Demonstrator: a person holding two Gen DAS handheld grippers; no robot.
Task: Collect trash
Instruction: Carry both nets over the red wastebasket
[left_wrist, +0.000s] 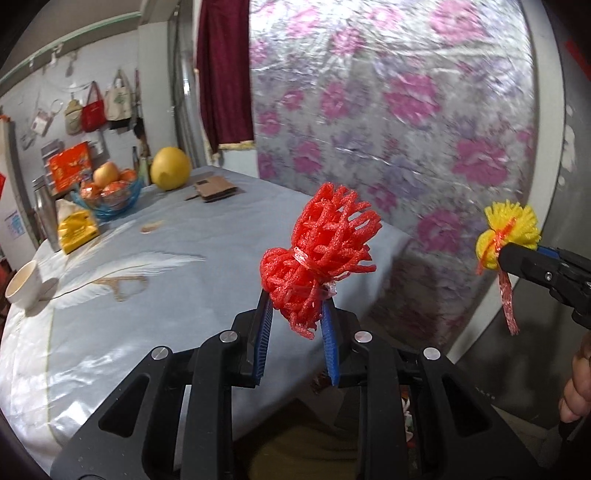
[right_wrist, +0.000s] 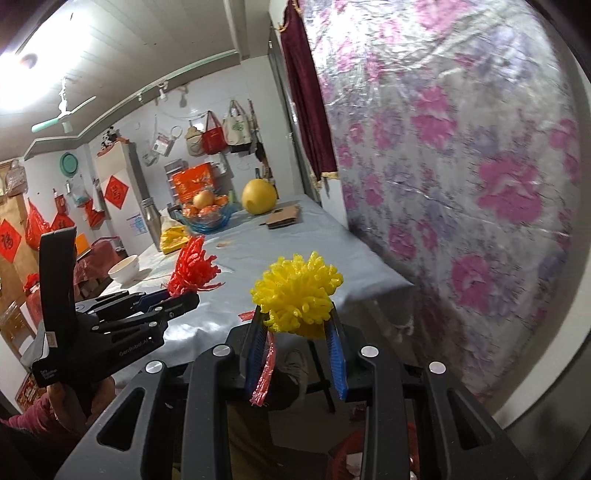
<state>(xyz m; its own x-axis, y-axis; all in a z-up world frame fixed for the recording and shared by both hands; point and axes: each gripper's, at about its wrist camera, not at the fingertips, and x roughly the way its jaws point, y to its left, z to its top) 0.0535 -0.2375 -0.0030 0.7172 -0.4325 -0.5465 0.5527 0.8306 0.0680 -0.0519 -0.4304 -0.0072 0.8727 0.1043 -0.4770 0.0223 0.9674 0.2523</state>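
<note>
Red foam net (left_wrist: 317, 254) in left gripper (left_wrist: 297, 306)

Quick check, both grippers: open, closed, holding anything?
Left gripper: closed on the red foam net, held above the table.
Right gripper: closed on the yellow foam net, also held in the air.

Two foam fruit nets show, one red net (left_wrist: 317, 254) and one yellow net (right_wrist: 297, 293). On the table (left_wrist: 207, 273) stand one white bowl (right_wrist: 123, 268), one pomelo (left_wrist: 170, 168), one blue fruit bowl (left_wrist: 110, 201) and one steel flask (right_wrist: 150, 218). Perhaps four bags (right_wrist: 212, 138) hang far left.
</note>
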